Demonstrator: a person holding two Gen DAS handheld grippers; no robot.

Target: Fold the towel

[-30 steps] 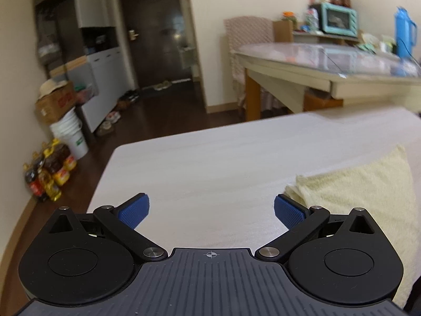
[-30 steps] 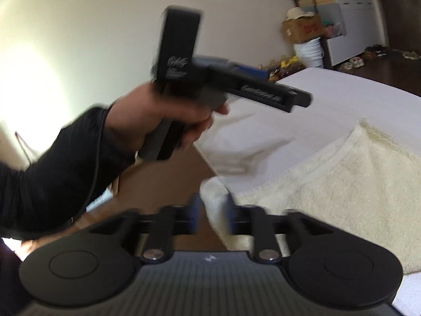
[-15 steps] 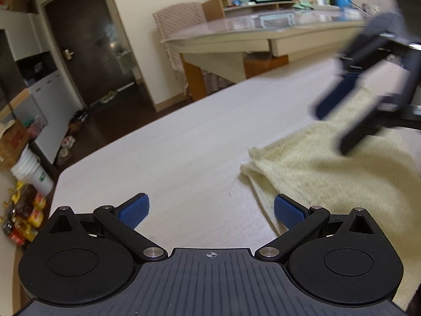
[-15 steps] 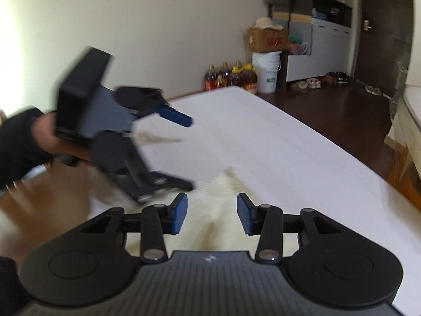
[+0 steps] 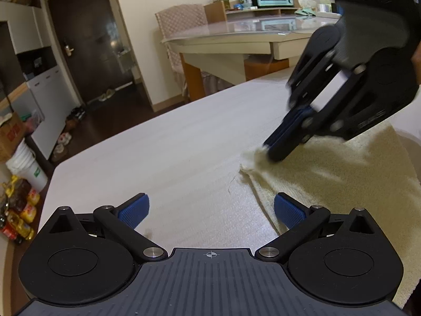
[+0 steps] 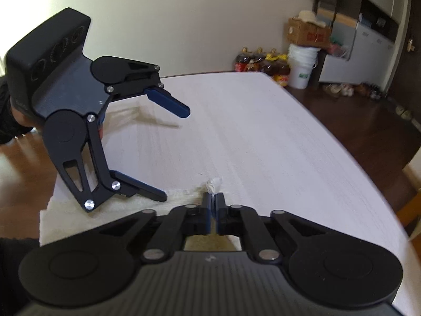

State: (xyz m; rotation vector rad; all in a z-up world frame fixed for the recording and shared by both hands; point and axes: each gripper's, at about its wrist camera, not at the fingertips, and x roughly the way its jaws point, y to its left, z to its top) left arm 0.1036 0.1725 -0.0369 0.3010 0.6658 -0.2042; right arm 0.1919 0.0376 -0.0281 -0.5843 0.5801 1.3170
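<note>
The right claw (image 6: 213, 212) is now clamped on a corner of the cream towel (image 5: 329, 179), a small tuft of cloth poking out past its tips. 0.5 s ago its 2 fingers stood apart above the cloth, so the pinch has only just been made. The left claw (image 5: 210, 208) is spread wide, as it was 1 s ago, but it has come closer to the towel's near edge and holds nothing.

The towel lies on the white tabletop (image 5: 171, 152) toward its right side in the left view, mostly flat, with the pinched corner pulled up slightly. With 1 corner gripped and the other claw open beside the neighbouring edge, I judge that a fold is being set up; how many folds the cloth already carries I cannot tell.

The left view shows the towel's broad spread and the right claw biting its corner from outside. The right view hides most of the cloth but shows the shut fingers close up, and the left claw's lower finger (image 6: 147, 191) resting on or just above the towel's edge.
</note>
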